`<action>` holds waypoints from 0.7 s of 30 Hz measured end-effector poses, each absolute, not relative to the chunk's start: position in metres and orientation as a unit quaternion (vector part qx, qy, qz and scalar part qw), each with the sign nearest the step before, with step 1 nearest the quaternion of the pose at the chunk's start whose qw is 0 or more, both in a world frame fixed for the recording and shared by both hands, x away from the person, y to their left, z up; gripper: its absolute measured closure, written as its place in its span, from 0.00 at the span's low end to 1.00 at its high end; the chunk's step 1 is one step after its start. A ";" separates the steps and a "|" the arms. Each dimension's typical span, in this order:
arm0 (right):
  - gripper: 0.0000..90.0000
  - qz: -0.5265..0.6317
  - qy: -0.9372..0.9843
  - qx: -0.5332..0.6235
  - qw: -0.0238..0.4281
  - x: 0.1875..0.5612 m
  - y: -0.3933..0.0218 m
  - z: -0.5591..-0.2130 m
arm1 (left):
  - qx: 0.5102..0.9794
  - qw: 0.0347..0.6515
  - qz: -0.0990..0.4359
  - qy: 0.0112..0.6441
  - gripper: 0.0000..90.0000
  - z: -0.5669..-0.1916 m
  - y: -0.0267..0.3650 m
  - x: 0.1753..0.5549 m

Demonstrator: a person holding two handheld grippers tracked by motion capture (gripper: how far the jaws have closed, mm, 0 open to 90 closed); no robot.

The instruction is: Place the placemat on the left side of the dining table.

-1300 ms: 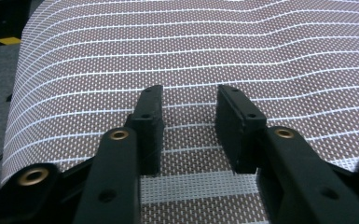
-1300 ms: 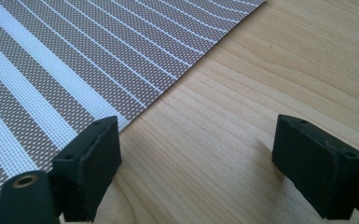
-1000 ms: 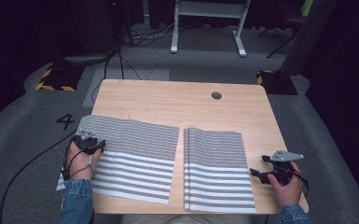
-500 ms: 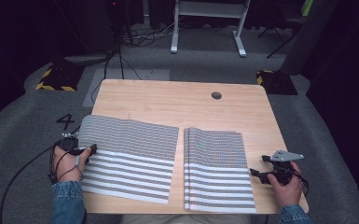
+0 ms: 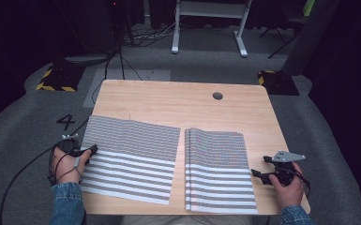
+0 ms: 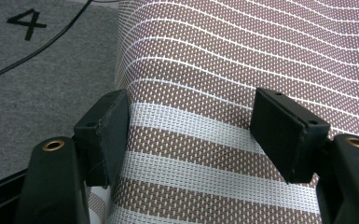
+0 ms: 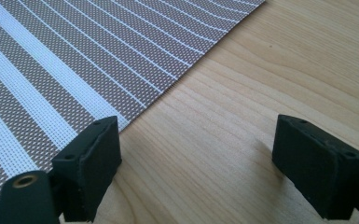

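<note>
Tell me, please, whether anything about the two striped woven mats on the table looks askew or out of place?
Yes: the left brown-and-white striped woven mat lies skewed, its left edge overhanging the wooden table by the left gripper. The right striped mat lies straighter, fully on the table.

The far half of the table (image 5: 169, 96) is bare wood, so a hand can pass freely there; only a small round hole (image 5: 217, 95) sits near the far right; the near half is covered by two flat striped mats, the left mat (image 5: 131, 154) and the right mat (image 5: 218, 168), with a narrow strip of wood between them; both lie low and block nothing; a cable (image 5: 28, 164) trails on the floor at the left.
</note>
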State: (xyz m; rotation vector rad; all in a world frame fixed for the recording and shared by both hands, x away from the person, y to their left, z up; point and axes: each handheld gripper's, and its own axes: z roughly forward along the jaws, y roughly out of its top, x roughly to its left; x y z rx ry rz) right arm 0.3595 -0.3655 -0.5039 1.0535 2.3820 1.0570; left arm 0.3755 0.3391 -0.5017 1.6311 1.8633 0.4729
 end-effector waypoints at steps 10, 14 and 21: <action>0.17 0.370 0.836 0.370 0.164 0.359 -0.366 -0.504 | 0.624 0.289 0.204 0.697 0.33 -0.500 0.333 0.374; 0.17 0.370 0.836 0.370 0.164 0.360 -0.366 -0.504 | 0.629 0.266 0.234 0.692 0.34 -0.498 0.324 0.373; 0.17 0.371 0.836 0.369 0.165 0.360 -0.366 -0.504 | 0.641 0.253 0.247 0.681 0.37 -0.496 0.318 0.369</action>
